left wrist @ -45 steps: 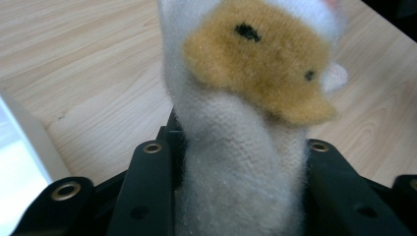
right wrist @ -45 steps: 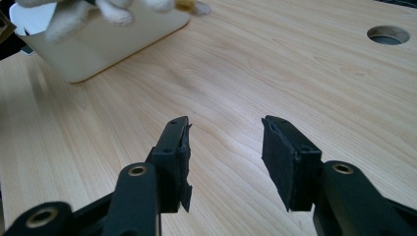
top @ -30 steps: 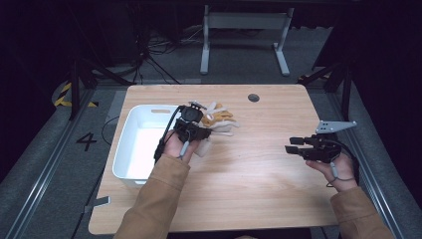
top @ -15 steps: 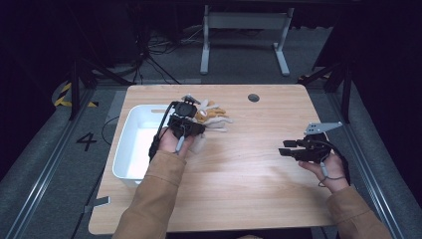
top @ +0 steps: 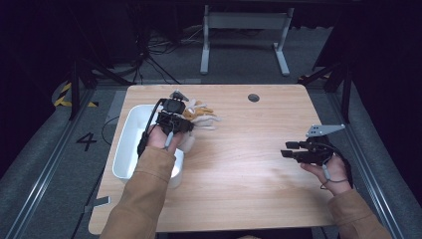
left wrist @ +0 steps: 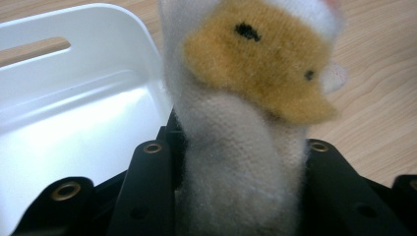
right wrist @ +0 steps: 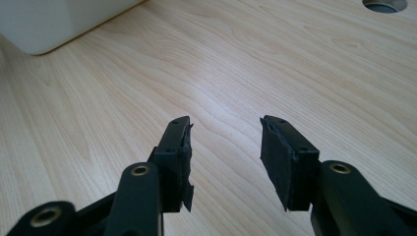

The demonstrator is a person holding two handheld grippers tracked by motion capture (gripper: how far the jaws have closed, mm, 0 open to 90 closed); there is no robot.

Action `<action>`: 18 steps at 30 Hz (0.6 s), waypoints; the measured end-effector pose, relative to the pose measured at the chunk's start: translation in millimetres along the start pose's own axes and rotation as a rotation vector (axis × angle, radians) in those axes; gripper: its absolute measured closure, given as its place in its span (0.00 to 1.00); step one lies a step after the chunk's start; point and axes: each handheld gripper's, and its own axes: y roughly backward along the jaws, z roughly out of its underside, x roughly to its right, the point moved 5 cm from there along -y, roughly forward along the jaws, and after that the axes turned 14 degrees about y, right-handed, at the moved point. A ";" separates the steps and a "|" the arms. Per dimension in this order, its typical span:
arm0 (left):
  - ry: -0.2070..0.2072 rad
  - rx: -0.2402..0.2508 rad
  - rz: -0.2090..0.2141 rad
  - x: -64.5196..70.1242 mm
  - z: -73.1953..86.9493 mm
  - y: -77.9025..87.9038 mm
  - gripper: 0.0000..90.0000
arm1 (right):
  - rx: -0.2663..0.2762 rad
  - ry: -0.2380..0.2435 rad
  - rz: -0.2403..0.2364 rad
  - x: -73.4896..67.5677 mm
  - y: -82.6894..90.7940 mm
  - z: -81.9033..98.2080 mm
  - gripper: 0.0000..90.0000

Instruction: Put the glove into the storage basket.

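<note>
Beside the glossy white rectangular tub (top: 130,144) on the pale wood-grain table (top: 239,169), the left gripper (top: 175,119) is clamped on a fuzzy white-and-tan plush toy (left wrist: 246,98), held at the tub's right rim. Well apart, the right gripper (right wrist: 223,147) hovers over bare wood, matte black jaws spread.

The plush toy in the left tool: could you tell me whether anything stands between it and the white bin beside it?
Nothing visible does. The left tool is shut on the plush toy right beside the white bin, whose visible interior looks bare. The bin's near rim lies between them.
</note>
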 end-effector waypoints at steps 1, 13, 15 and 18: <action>0.007 0.001 -0.003 -1.8 -0.9 0.7 0.72 | -0.002 -0.006 0.003 0.8 1.2 1.7 0.61; 0.070 0.022 -0.031 -21.3 1.0 15.7 0.72 | 0.001 0.000 0.000 2.1 0.2 -1.0 0.61; 0.088 0.028 -0.040 -26.8 3.2 18.8 0.72 | 0.005 0.009 -0.003 3.1 -1.4 -4.5 0.61; 0.108 0.030 -0.055 -34.9 6.8 21.7 0.72 | 0.009 0.020 -0.012 2.8 -5.6 -10.6 0.61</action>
